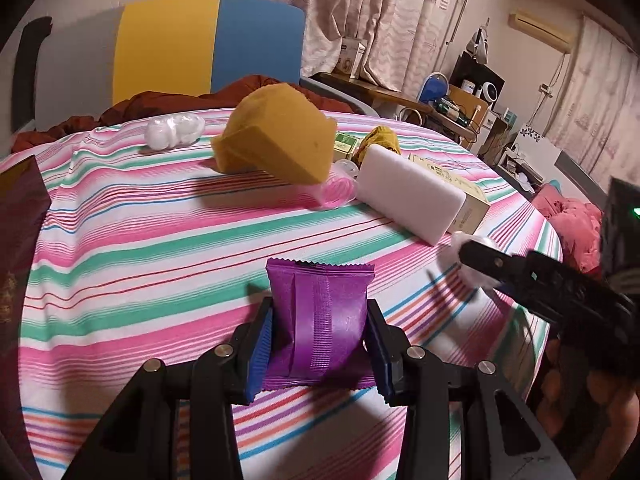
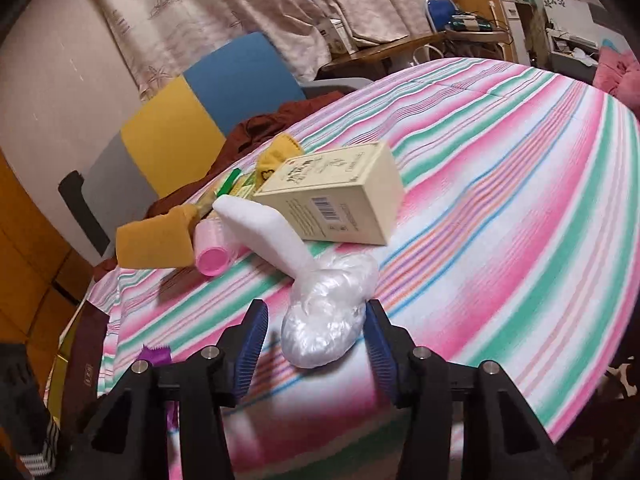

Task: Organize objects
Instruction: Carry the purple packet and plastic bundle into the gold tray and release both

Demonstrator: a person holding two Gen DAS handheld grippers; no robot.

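Left wrist view: left gripper (image 1: 318,344) is clenched on a purple sachet (image 1: 320,316), held upright between both pads; right gripper (image 2: 316,344) stands released around a clear plastic bag (image 2: 328,312), its right pad touching, left pad apart; the bag's long axis runs away from the jaws toward the white foam block (image 2: 264,228); open striped cloth (image 2: 500,200) lies right, clutter far left.

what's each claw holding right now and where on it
Left claw grips the purple packet by its two side edges. Right claw straddles the clear plastic bag, only one pad touching; not clearly held.
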